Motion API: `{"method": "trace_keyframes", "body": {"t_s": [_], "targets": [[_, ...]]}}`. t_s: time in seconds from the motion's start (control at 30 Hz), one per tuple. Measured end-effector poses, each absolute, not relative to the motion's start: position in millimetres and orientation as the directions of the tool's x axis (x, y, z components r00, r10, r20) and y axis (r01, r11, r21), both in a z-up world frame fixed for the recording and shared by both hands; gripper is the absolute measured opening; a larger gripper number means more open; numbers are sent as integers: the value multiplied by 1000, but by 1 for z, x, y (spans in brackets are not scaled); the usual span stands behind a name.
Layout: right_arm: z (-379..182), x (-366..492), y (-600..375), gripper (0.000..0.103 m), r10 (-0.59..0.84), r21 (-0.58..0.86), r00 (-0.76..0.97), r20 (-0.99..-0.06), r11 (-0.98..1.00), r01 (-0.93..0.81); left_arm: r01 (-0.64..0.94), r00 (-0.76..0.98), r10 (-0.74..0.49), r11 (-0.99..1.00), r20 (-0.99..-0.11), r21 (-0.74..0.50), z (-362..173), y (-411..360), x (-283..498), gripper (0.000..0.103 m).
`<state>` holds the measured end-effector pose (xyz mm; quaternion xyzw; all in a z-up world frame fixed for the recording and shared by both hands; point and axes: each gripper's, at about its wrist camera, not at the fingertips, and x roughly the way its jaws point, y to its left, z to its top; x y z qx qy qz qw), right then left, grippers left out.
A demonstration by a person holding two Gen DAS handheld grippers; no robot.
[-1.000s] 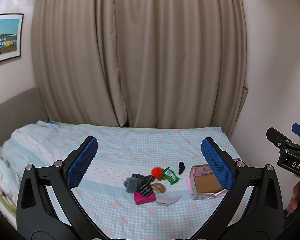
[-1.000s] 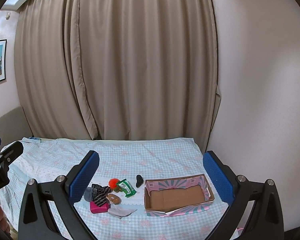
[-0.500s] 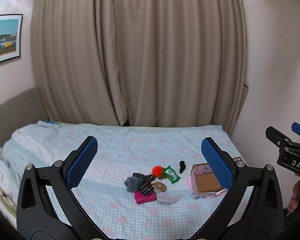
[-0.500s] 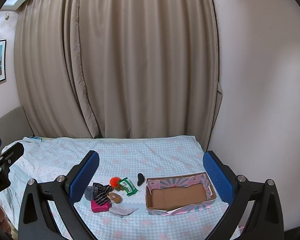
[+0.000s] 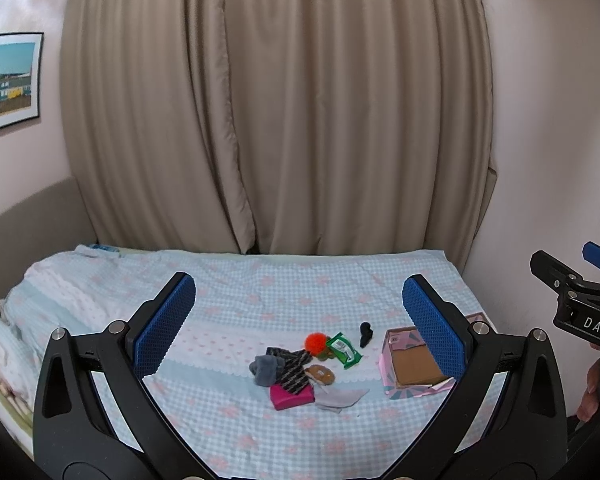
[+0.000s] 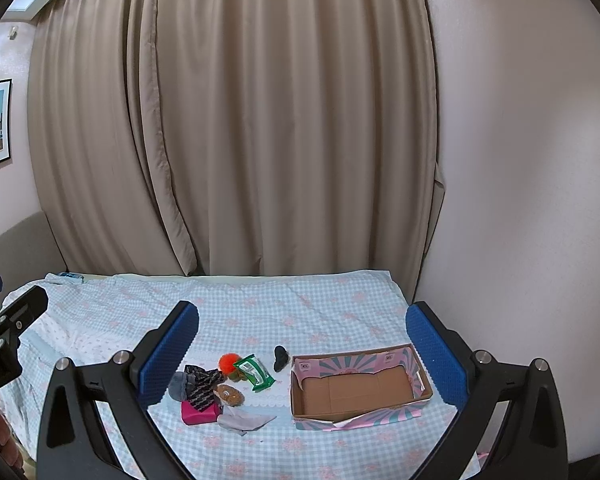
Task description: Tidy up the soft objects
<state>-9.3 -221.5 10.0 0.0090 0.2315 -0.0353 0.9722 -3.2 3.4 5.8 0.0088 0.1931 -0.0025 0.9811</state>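
In the left wrist view, the left gripper [image 5: 299, 312] is spread wide with nothing between its 2 blue pads [image 5: 165, 322]. It hangs above the bed [image 5: 260, 292]. Ahead of it, between the fingers, sits a small pile of soft things [image 5: 296, 368]: a gray sock, a dark striped cloth, a pink pouch, an orange pom-pom [image 5: 315, 342] and a green packet [image 5: 343, 350]. A little black thing [image 5: 365, 333] lies just past them; what it is cannot be told. The cardboard box [image 5: 414, 368] is to the right, partly hidden behind the right finger. The right gripper [image 5: 580, 300] is cut off at the edge.

In the right wrist view, the right gripper [image 6: 302, 344] is also spread wide and holds nothing. The pile [image 6: 216, 388] is by its left finger. The box [image 6: 360, 386] lies open between the fingers, toward the right one.
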Motion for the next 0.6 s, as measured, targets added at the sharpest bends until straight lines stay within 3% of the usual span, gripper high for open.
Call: {"method": "trace_keyframes", "body": {"t_s": [0.6], "targets": [[13,-7,-222,103,-63,1,890,-452,997,72,12,926,-3,1000,-378,21,7,0,-2,103]]}}
